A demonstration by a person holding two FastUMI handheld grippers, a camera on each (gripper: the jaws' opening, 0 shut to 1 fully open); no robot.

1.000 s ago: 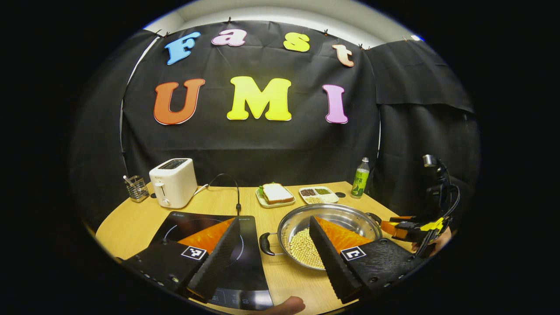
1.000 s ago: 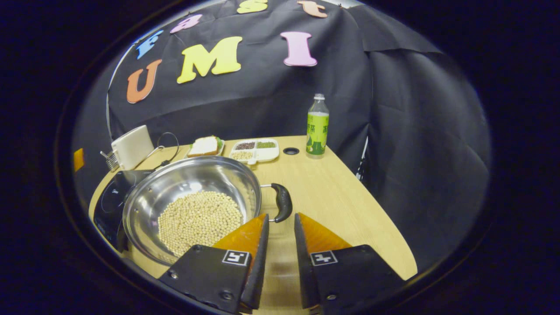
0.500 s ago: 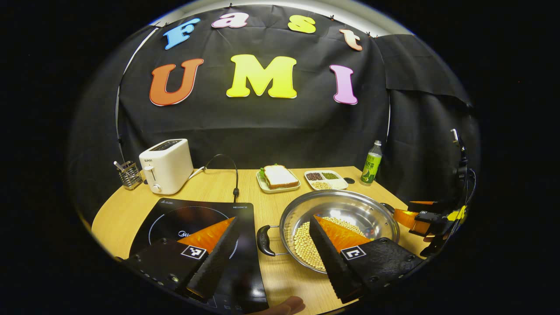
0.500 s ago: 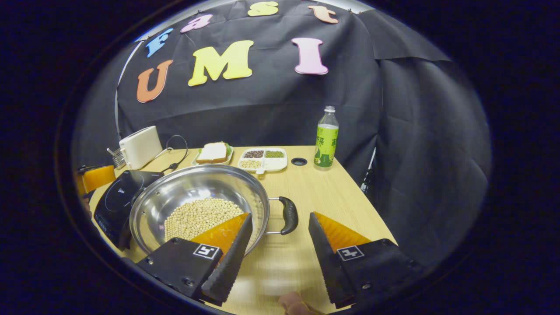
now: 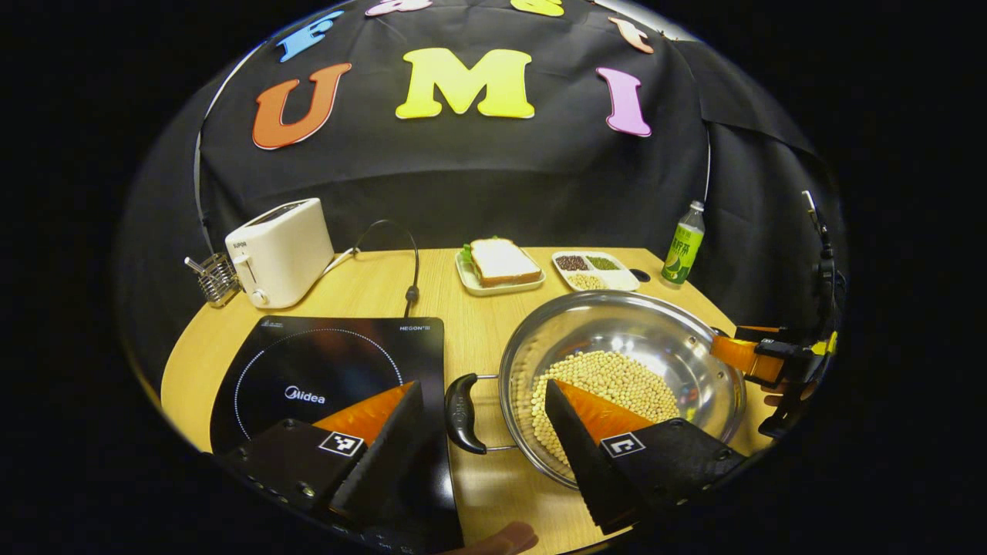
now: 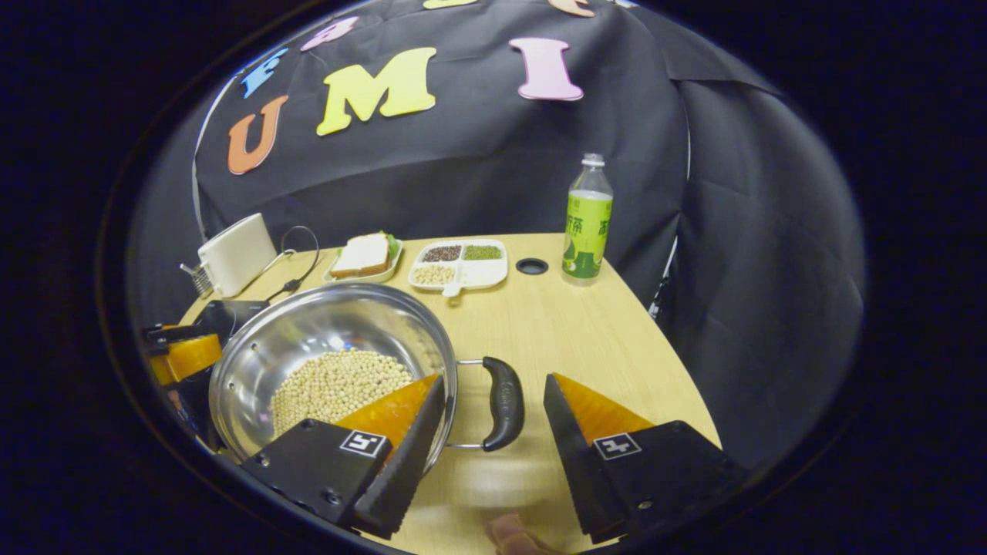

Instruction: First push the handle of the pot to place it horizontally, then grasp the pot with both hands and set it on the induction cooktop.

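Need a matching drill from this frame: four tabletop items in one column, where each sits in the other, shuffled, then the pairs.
Items:
1. toaster
2. bottle
3. soybeans
4. sandwich

Places:
A. inside the steel pot
B. on a small plate at the back of the table
C. far right of the table, near the cloth wall
D. back left, behind the induction cooktop

Pairs: 1-D, 2-C, 3-A, 4-B

Left gripper [image 5: 484,397] agape astride pot handle [image 5: 461,403]
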